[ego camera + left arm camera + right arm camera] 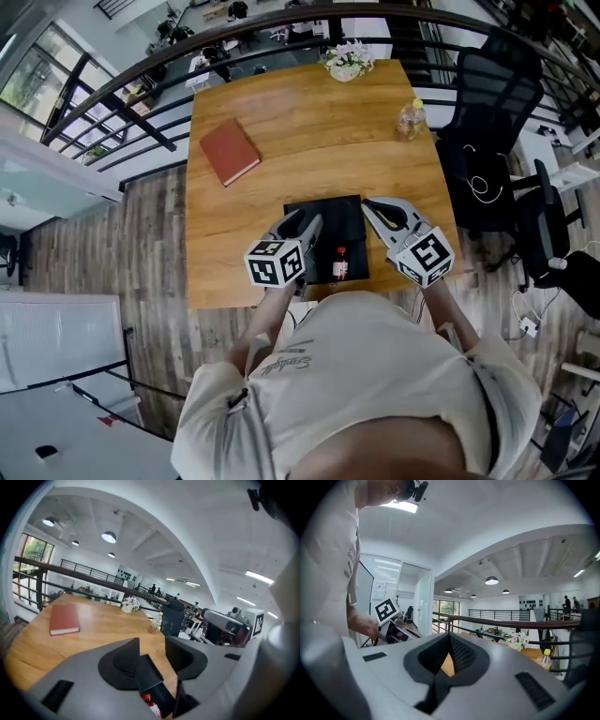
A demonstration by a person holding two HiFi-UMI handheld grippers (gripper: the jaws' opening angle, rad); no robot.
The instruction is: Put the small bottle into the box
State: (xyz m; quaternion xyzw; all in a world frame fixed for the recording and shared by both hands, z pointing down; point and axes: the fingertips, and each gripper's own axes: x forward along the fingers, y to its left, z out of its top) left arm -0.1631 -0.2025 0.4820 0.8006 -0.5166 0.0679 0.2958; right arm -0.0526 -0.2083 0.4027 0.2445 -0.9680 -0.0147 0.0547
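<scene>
A small bottle point(340, 264) with a red label lies inside the flat black box point(328, 217) near the table's front edge. My left gripper point(313, 224) hangs over the box's left side. In the left gripper view its jaws stand apart, with a black wall of the box point(150, 670) rising between them and the bottle point(151, 706) low down beneath. My right gripper point(369, 203) is over the box's right edge. In the right gripper view the right gripper point(450, 637) has its jaws meeting at the tips with nothing held.
On the wooden table point(309, 122) are a red book point(229, 151) at the far left, a flower pot point(347, 61) at the far edge and a yellow-capped plastic bottle point(410, 119) at the far right. A black office chair point(497, 84) stands right of the table.
</scene>
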